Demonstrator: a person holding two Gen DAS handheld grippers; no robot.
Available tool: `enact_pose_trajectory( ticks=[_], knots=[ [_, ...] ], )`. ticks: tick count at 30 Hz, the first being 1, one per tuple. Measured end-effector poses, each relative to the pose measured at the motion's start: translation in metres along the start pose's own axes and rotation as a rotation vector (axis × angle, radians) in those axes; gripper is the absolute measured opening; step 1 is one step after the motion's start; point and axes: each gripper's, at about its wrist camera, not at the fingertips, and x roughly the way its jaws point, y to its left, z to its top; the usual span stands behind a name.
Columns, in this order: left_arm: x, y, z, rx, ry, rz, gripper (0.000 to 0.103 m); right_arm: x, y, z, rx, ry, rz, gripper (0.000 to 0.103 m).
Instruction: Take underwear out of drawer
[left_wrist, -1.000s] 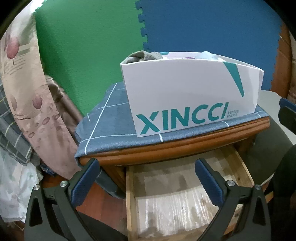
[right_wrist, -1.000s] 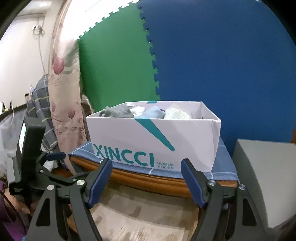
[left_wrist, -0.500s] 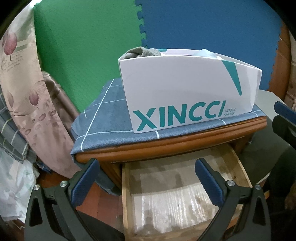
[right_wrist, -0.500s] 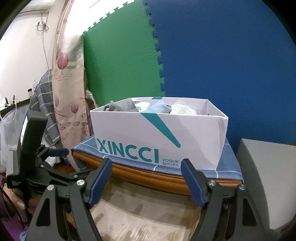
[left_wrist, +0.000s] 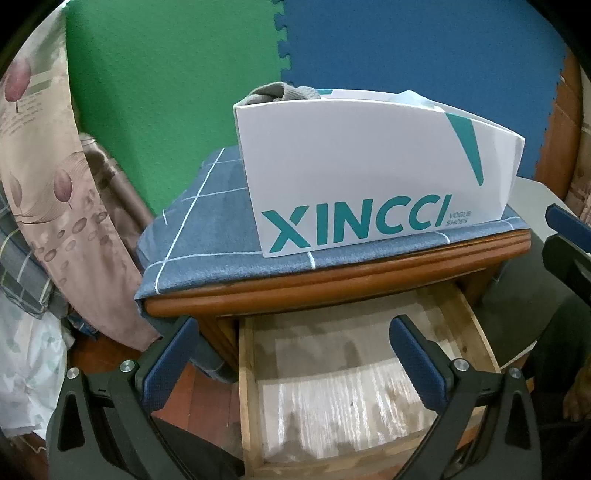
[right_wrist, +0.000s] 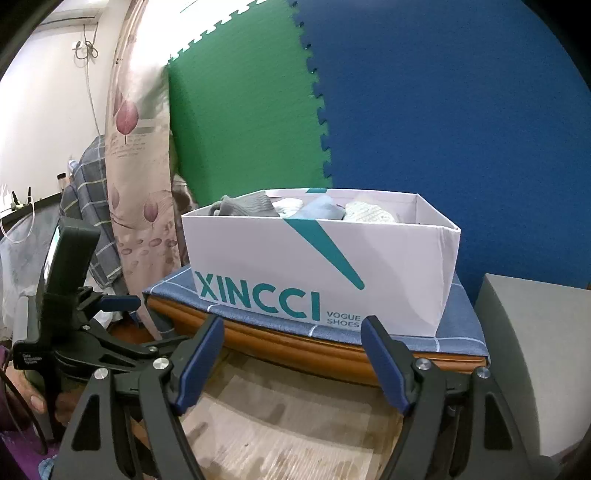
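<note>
Item: pull-out wooden drawer (left_wrist: 354, 373), 6 o'clock, open, bare. Folded soft fabric underwear (right_wrist: 295, 208) sits in white cardboard XINCCI shoebox (right_wrist: 321, 266), 12 o'clock. Likely light, limp; pinch a fold. Left claw (left_wrist: 295, 365) and right claw (right_wrist: 295, 362): both apart, holding nothing.

drawer (left_wrist: 354, 373) front cut off, box (right_wrist: 317, 266) contents mostly hidden (folded fabrics)
</note>
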Motion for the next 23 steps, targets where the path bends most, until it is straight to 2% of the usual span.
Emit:
enact_pose_trajectory(
  ticks=[6, 9, 13, 20, 23],
  knots=[
    [0.004, -0.002, -0.002, 0.003, 0.024, -0.024, 0.103, 0.001, 0.0, 0.0, 0.003, 0.006, 0.005, 0.078],
    [0.008, 0.0, -0.005, -0.014, 0.047, -0.061, 0.103, 0.003, 0.0, -0.001, 0.0, 0.01, 0.006, 0.078],
    [-0.002, 0.005, -0.006, -0.043, -0.02, -0.088, 0.103, 0.002, 0.0, -0.001, 0.002, 0.01, 0.008, 0.078],
    [0.0, 0.002, -0.005, -0.032, -0.008, -0.073, 0.103, 0.0, 0.0, 0.001, 0.01, 0.017, 0.007, 0.078],
    [0.001, -0.003, -0.005, -0.004, -0.005, -0.045, 0.103, -0.008, -0.013, 0.007, 0.06, 0.004, 0.015, 0.078]
  ],
)
